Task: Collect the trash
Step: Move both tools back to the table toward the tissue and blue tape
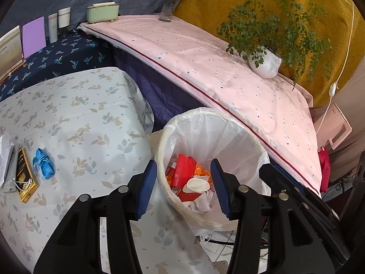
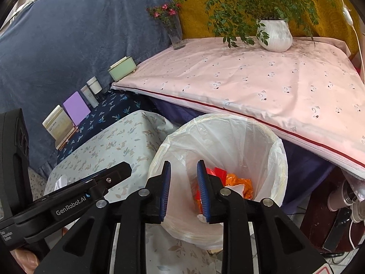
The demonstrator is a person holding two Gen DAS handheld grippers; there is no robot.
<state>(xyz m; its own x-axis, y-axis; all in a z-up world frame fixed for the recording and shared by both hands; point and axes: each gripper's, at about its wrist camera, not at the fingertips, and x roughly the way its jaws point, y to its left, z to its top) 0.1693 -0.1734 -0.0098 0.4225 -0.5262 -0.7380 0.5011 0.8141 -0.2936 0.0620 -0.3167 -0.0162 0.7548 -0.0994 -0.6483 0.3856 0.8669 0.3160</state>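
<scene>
A round bin with a white plastic liner (image 1: 228, 132) stands beside the low rabbit-print table; it also shows in the right wrist view (image 2: 228, 141). Inside lie red and orange wrappers (image 1: 184, 171), a white paper cup (image 1: 197, 185) and crumpled tissue. My left gripper (image 1: 183, 189) is open and empty, hovering over the bin's near rim. My right gripper (image 2: 183, 190) is open and empty above the bin; the left gripper's body (image 2: 75, 196) is at its left. A crumpled blue wrapper (image 1: 43, 163) lies on the rabbit-print cloth (image 1: 86, 118), far left of my left gripper.
A gold box (image 1: 25, 175) and a grey pouch (image 1: 9, 173) lie beside the blue wrapper. A pink-covered table (image 1: 228, 75) holds a potted plant (image 1: 265, 62), a flower vase (image 1: 170, 2) and a green box (image 1: 102, 11). Bottles and a purple card (image 1: 33, 36) stand on the navy cloth.
</scene>
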